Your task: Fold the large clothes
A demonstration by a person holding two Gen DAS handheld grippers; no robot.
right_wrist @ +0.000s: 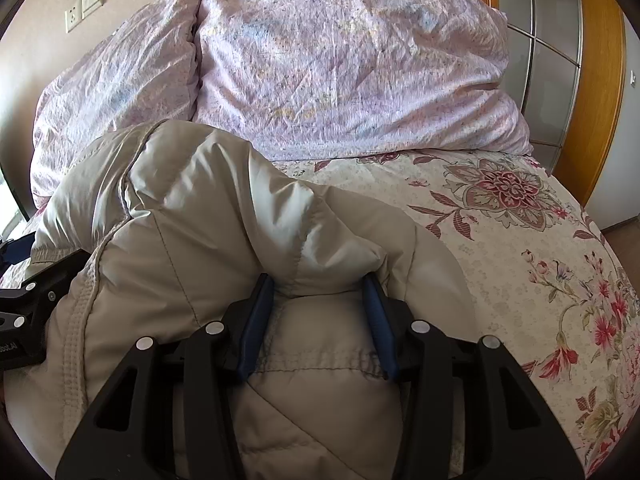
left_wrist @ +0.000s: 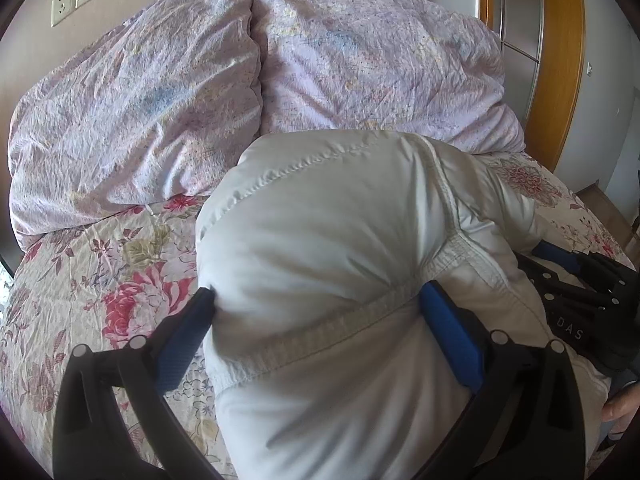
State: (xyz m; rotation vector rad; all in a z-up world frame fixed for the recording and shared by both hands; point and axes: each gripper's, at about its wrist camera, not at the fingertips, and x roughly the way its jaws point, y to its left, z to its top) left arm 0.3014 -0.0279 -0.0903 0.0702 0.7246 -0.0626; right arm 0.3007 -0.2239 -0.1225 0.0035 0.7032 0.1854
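A puffy pale grey down jacket [left_wrist: 340, 240] lies bunched on the flowered bed sheet [left_wrist: 100, 280]. My left gripper [left_wrist: 316, 300] has its blue-padded jaws wide apart, pressed around a thick fold of the jacket along a ribbed seam. My right gripper [right_wrist: 320, 284] is closed on a thick bunch of the same jacket [right_wrist: 192, 208] at its quilted edge. The right gripper also shows at the right edge of the left wrist view [left_wrist: 576, 280], and the left gripper shows at the left edge of the right wrist view [right_wrist: 24, 312].
Two large lilac pillows [left_wrist: 132, 108] [left_wrist: 372, 64] lean against the wall at the head of the bed. A wooden wardrobe with a glass panel [right_wrist: 560, 52] stands at the right. Wall sockets [left_wrist: 64, 4] are at the upper left.
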